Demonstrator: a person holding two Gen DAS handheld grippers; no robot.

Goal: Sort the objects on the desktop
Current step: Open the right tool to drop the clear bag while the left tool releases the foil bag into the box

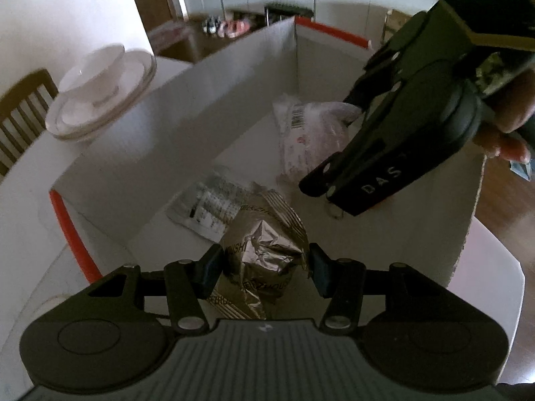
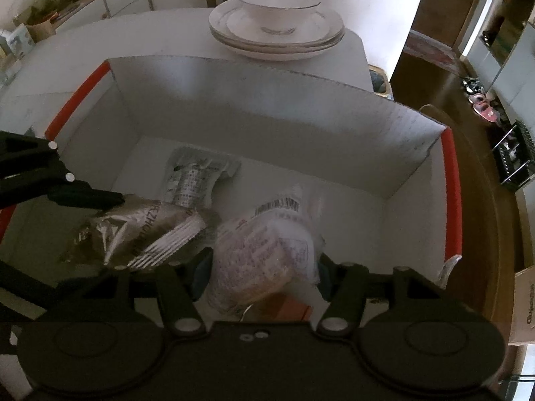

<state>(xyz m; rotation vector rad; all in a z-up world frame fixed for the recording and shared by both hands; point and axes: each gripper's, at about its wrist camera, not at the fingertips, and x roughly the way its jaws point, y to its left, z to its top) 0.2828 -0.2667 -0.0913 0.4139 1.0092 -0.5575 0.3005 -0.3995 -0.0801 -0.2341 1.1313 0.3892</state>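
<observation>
Your large white cardboard box with red edge strips point(image 2: 254, 107) stands on the white surface point(image 1: 30, 180) as the place to collect things, so both of your hands point down into it. Behind it wait stacked white plates with a bowl point(image 2: 277, 26). Your right gripper point(image 2: 264, 267) has its fingers clamped on the clear plastic packet with a barcode label point(image 2: 267, 244), inside the box. Your left gripper point(image 1: 264, 267) has its fingers clamped on the crumpled silver foil pouch point(image 1: 267, 250) just above the box floor (I read "ZHOUSHI" there, partly). A flat printed sachet point(image 2: 194, 177) already lies on the floor.
</observation>
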